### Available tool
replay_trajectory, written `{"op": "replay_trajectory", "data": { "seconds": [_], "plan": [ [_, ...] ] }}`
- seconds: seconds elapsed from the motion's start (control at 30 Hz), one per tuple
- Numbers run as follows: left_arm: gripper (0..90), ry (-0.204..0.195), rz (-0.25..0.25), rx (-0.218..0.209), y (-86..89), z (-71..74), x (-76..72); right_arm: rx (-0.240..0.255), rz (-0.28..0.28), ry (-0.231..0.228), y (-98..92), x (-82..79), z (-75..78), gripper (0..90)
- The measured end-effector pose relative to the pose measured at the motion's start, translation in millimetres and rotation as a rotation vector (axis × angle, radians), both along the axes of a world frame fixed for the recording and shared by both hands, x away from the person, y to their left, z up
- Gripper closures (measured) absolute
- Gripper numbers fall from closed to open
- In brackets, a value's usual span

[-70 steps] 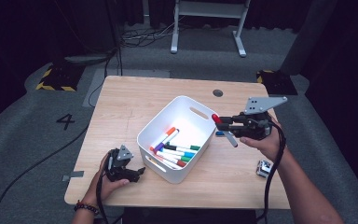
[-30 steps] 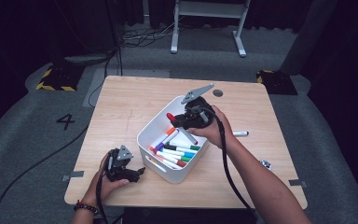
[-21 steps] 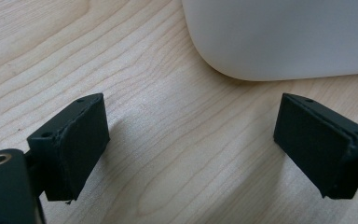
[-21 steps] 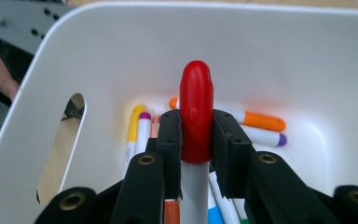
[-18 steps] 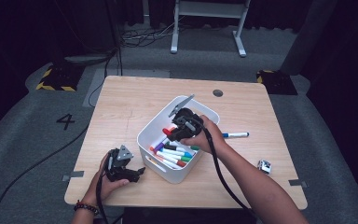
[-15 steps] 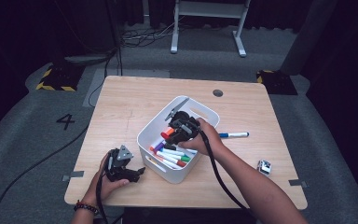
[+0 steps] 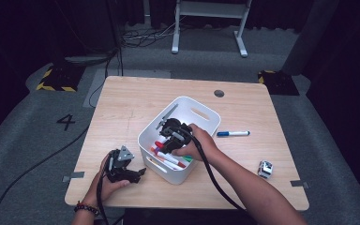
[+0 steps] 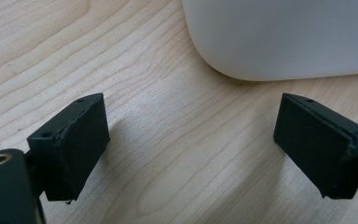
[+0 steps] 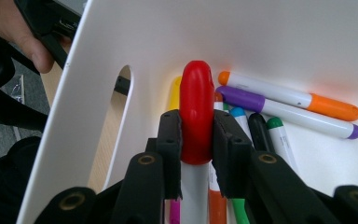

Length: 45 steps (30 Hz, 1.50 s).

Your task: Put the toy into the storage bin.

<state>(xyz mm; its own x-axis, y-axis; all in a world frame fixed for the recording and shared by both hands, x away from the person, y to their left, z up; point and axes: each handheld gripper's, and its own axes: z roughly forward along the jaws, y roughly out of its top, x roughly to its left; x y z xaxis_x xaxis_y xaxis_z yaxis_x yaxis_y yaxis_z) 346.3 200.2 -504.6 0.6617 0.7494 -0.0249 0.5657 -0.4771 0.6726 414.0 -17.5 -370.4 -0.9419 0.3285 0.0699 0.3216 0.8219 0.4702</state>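
Red-capped marker (image 9: 196,112) sits clamped at its cap between the right gripper (image 9: 196,133) jaws, low inside the white bin (image 7: 201,111). Light, stiff, slick plastic; the barrel would likely grip surer. The left gripper (image 8: 191,140) gapes wide, empty, on the table (image 8: 74,42).

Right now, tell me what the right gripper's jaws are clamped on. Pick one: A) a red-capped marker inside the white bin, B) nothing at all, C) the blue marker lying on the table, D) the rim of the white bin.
A: in the right gripper view the right gripper has both pads pressed on the red-capped marker, low inside the white bin; the blue marker lies apart on the table.
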Motion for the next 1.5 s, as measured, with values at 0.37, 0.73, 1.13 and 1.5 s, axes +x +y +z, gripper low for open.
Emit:
{"op": "replay_trajectory", "data": {
  "seconds": [0.37,0.73,1.13,1.5],
  "plan": [
    [10.3,-0.004,0.001,0.003,0.1,0.1,0.1,-0.024,0.003,0.06,11.5,-12.0,1.5,74.5],
    [10.3,-0.002,0.0,0.002,0.1,0.1,0.0,-0.011,-0.041,0.043,6.8,-9.0,1.6,69.9],
    [10.3,-0.006,0.004,0.005,0.1,0.2,-0.1,0.115,0.007,-0.083,-22.2,-5.1,17.1,55.7],
    [10.3,-0.007,0.007,0.004,0.0,0.3,-0.1,0.185,-0.027,-0.194,-91.3,-12.1,45.6,54.0]
  ]
}}
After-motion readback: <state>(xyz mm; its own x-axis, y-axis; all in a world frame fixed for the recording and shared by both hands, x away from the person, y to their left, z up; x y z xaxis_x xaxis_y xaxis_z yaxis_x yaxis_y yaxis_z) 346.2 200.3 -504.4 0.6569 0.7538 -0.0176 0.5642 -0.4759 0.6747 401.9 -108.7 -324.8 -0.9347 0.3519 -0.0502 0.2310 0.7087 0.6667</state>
